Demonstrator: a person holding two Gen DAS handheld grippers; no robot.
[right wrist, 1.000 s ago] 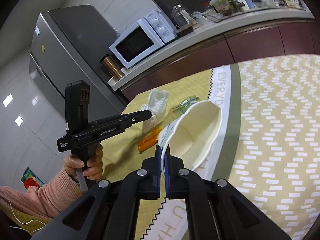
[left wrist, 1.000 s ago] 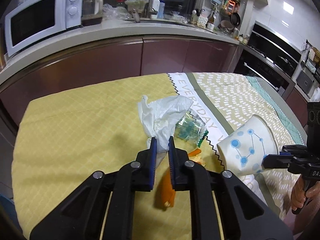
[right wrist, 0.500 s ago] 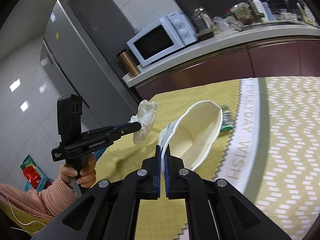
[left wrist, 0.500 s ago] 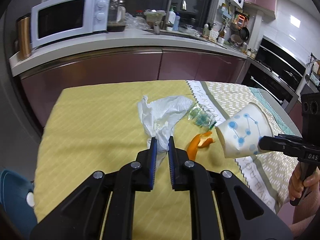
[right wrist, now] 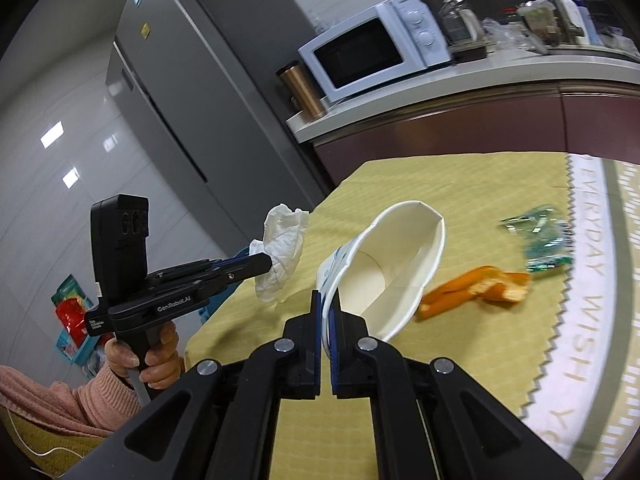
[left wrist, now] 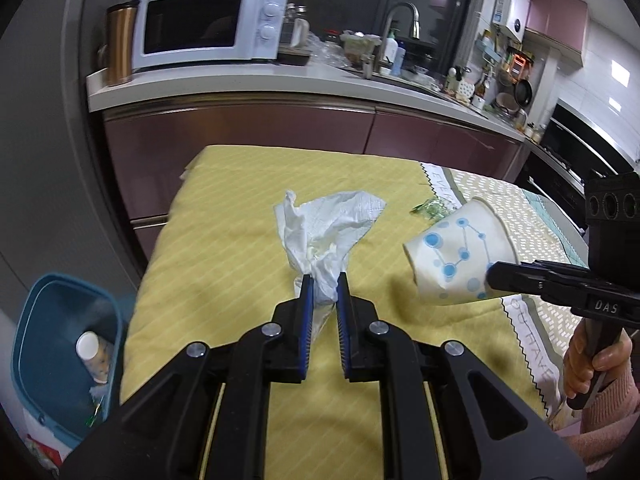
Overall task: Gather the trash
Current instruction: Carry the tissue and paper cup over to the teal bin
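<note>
My left gripper [left wrist: 322, 284] is shut on a crumpled white tissue [left wrist: 324, 236], which it holds above the yellow tablecloth [left wrist: 224, 248]. The same tissue [right wrist: 282, 248] shows in the right wrist view at the tip of the left gripper [right wrist: 266, 265]. My right gripper [right wrist: 327, 300] is shut on the rim of a white paper cup [right wrist: 384, 268] with blue dots, tilted on its side in the air. That cup [left wrist: 460, 256] appears at the right of the left wrist view. An orange peel [right wrist: 476, 290] and a green clear wrapper [right wrist: 548, 242] lie on the cloth.
A blue bin [left wrist: 60, 352] with a small bottle inside stands on the floor at the table's left. Behind the table runs a counter with a white microwave [left wrist: 208, 26], a copper canister [left wrist: 120, 44] and a sink. A grey fridge [right wrist: 192, 92] stands at the left.
Both grippers have carried their loads leftwards over the table. The blue bin has come into the left wrist view, and the peel now lies out of that view.
</note>
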